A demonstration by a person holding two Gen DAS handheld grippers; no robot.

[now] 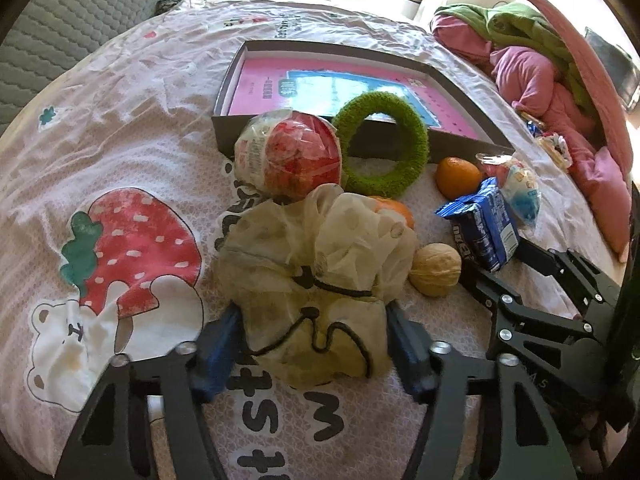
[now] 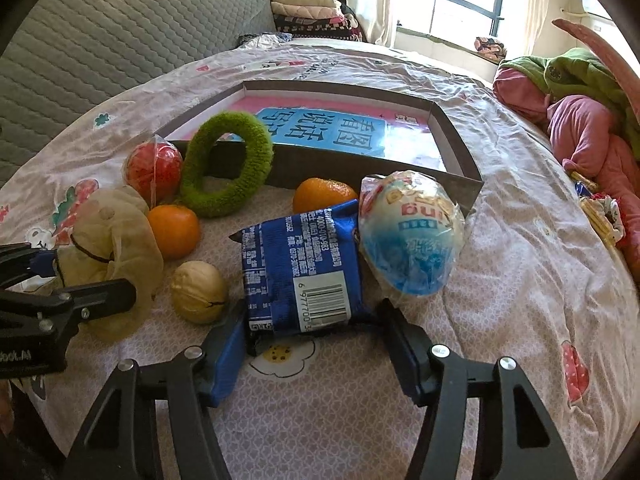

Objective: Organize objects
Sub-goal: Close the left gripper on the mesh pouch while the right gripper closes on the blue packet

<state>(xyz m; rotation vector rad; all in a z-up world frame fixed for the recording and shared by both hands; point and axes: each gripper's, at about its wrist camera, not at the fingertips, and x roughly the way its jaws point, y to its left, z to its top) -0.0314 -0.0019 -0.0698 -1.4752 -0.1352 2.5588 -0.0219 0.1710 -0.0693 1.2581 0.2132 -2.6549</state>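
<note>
In front of the shallow box (image 2: 448, 148) on the bedsheet (image 1: 120, 128), the left gripper (image 1: 314, 346) is closing its 2 fingers on a beige mesh pouch (image 1: 320, 264). The right gripper (image 2: 310, 334) is bracketing a blue snack packet (image 2: 298, 264), both fingers touching it. Nearer the box, 2 oranges (image 2: 174, 230) and a green ring (image 2: 228, 168) are lying.

Home bedroom: bed sheet (image 1: 132, 128), window (image 2: 460, 0).

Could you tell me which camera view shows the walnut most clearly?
The right wrist view: the walnut lies unobstructed beside the blue snack packet. In the left wrist view it is partly hidden behind the mesh pouch.
</note>
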